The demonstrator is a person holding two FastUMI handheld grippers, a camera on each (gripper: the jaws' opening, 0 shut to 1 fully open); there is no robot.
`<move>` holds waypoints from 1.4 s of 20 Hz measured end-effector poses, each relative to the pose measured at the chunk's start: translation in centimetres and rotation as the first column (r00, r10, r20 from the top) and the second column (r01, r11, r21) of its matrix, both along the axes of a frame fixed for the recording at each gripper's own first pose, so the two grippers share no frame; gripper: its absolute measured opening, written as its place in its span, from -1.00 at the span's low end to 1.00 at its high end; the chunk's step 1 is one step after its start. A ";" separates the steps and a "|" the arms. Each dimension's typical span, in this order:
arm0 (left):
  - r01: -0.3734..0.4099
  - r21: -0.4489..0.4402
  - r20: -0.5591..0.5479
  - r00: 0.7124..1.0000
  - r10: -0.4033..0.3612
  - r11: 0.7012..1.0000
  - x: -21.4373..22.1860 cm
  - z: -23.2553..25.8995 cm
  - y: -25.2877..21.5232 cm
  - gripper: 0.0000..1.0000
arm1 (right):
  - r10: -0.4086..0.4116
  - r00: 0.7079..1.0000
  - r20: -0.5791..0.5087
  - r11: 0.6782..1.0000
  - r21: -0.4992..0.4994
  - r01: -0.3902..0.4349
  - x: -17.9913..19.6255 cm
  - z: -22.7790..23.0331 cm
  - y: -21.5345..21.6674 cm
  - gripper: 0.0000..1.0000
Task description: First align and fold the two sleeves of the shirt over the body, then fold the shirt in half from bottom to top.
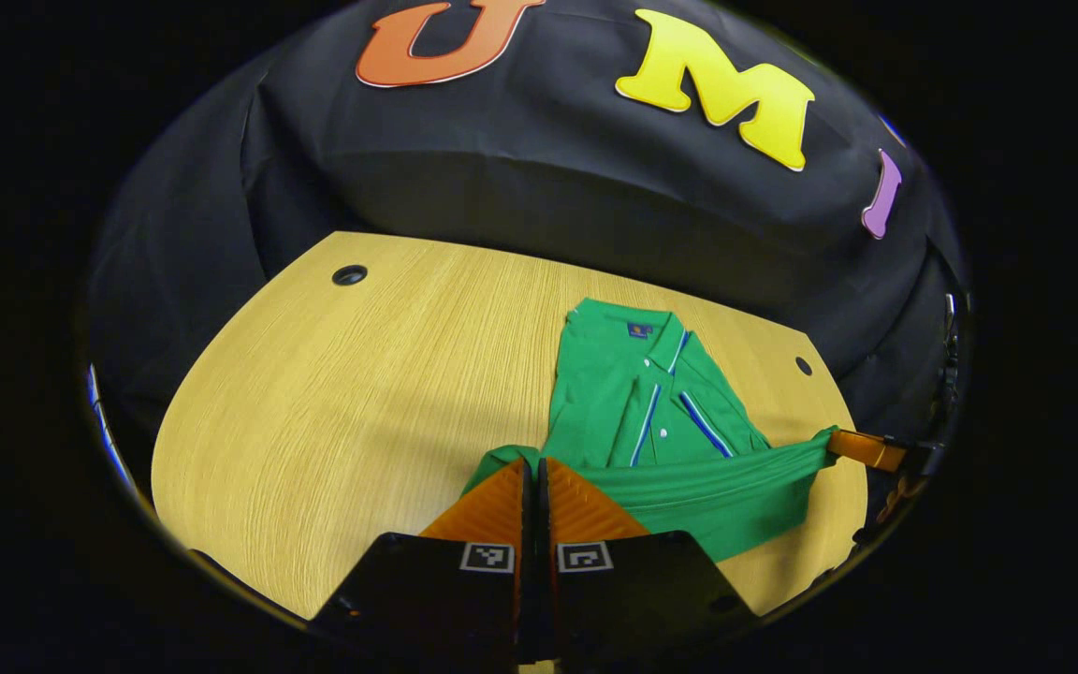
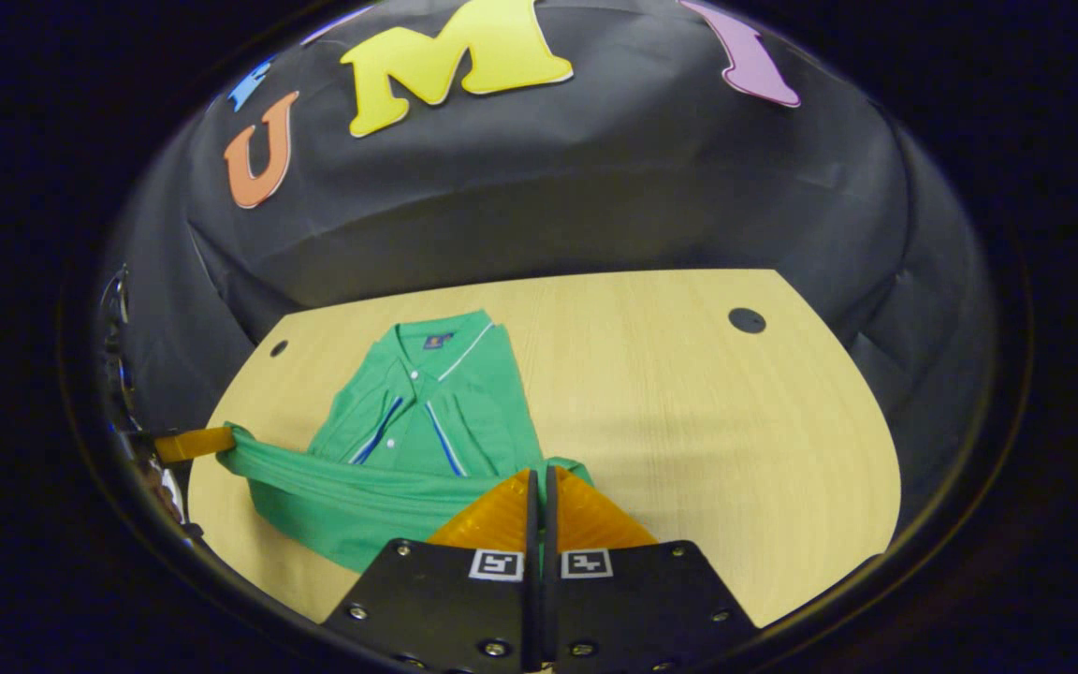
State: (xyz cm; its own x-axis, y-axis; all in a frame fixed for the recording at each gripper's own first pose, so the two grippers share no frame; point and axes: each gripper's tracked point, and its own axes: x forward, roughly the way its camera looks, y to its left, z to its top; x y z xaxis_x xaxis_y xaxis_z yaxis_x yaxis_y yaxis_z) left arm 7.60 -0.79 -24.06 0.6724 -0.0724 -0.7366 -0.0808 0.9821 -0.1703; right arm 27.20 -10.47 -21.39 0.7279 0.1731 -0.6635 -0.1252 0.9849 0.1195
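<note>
Nearest in the left gripper view, the left tongs (image 1: 533, 465) are pressed together on one corner of the green shirt's hem (image 1: 689, 482); in the right gripper view the right tongs (image 2: 540, 475) are likewise closed on the opposite corner, so the hem hangs stretched and lifted between them. The shirt (image 2: 427, 412) looks light, soft and limp, likely to sag or slip unless both corners stay pinched. Beyond, its body lies flat on the wooden surface (image 2: 689, 421), sleeves already folded in, collar (image 1: 637, 328) farthest toward the wall. Open surface lies on both sides of the shirt, with little left beyond the collar.
</note>
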 end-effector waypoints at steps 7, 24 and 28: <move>-0.062 -0.002 0.047 0.997 0.062 0.998 10.6 -1.3 1.1 -0.94 | 0.022 0.997 0.070 1.000 -0.008 -0.022 10.1 0.4 1.7 -0.99; -0.034 0.037 0.092 0.995 0.031 0.999 19.4 -4.9 1.5 0.95 | 0.019 0.996 0.086 1.000 -0.008 -0.019 19.3 -1.0 3.5 0.90; -0.026 0.033 0.079 0.997 0.024 0.999 18.8 -4.7 1.0 0.98 | 0.017 0.995 0.103 1.000 -0.013 -0.015 19.4 0.0 3.6 0.91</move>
State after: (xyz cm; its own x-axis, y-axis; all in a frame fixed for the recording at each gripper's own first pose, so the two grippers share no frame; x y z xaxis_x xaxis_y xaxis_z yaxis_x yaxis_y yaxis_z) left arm 26.37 0.25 -28.73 0.7300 -0.0308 -0.6828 -0.0931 0.9852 -0.1441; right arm 46.57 -6.83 -21.37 0.7895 0.1773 -0.5875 -0.1519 0.9840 0.0928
